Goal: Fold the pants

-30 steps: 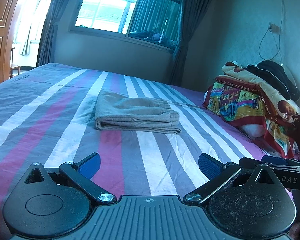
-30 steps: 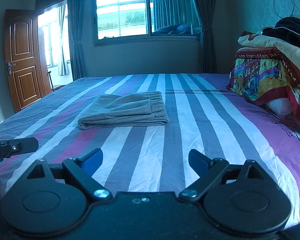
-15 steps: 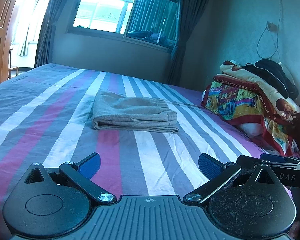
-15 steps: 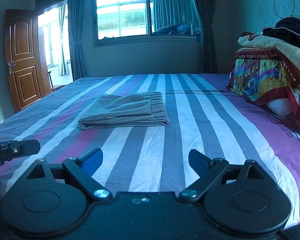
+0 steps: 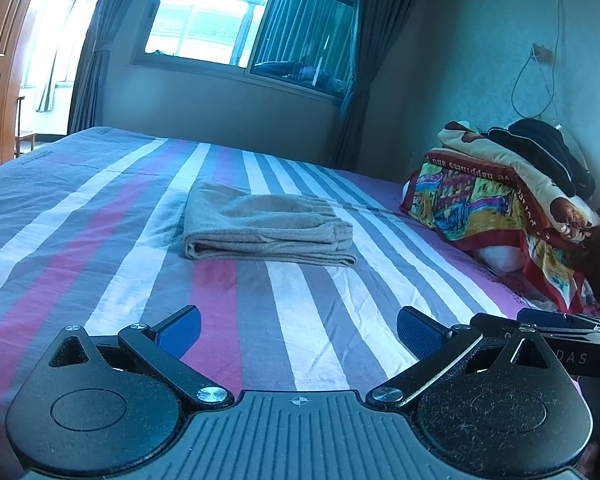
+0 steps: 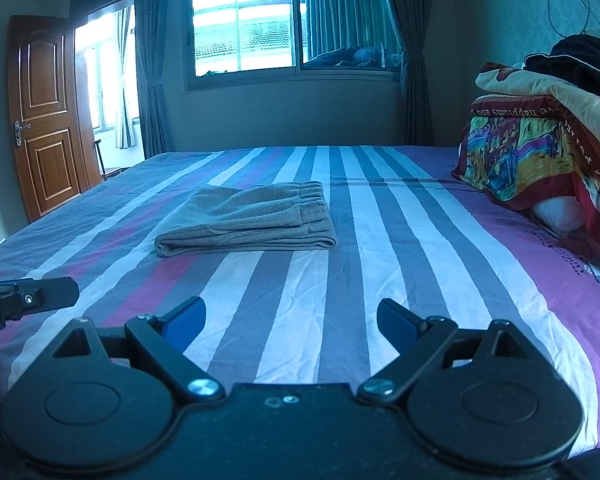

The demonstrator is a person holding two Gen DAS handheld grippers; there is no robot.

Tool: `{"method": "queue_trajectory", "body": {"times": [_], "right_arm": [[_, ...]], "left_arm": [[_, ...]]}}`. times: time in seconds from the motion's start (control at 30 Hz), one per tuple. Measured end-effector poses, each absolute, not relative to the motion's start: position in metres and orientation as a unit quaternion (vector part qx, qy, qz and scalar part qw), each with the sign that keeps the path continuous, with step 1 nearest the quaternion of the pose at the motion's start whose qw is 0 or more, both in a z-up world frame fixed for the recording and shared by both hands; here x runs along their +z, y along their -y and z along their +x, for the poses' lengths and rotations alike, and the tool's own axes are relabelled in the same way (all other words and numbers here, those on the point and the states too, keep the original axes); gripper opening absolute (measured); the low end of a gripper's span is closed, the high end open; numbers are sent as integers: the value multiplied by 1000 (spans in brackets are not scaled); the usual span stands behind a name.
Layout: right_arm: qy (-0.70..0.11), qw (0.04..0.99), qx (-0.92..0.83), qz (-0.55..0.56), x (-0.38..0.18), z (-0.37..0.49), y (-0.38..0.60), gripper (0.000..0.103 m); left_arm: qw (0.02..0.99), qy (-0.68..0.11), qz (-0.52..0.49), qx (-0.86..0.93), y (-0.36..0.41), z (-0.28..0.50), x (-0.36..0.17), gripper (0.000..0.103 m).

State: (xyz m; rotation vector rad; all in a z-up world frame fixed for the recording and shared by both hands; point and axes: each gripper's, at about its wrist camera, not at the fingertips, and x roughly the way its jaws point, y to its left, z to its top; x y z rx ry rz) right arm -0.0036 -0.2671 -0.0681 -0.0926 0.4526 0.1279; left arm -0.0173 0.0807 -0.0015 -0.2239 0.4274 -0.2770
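The grey-beige pants [image 5: 266, 230] lie folded into a compact stack in the middle of the striped bed [image 5: 100, 248]; they also show in the right wrist view [image 6: 252, 220]. My left gripper [image 5: 298, 332] is open and empty, held above the sheet well short of the pants. My right gripper [image 6: 290, 324] is open and empty too, at a similar distance from the pants. The right gripper's finger shows at the right edge of the left wrist view [image 5: 548, 322], and the left gripper's finger at the left edge of the right wrist view [image 6: 28, 300].
A pile of colourful blankets and dark clothes [image 5: 508, 200] sits at the bed's right side, also in the right wrist view [image 6: 548, 140]. A window with curtains [image 6: 296, 24] is behind the bed. A wooden door [image 6: 44, 116] stands at the left.
The left wrist view has shifted slightly, so the pants and blanket pile sit a little further left. The right gripper and the pants have not moved. Both grippers stay open.
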Motion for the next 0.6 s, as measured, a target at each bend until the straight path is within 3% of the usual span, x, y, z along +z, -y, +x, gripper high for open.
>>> {"method": "queue_trajectory", "body": {"times": [0.6], "right_arm": [[-230,970,63,-51,-72,-1,267,92]], "left_arm": [[964,-205,-100,-137,-83,-18,-2,103]]}}
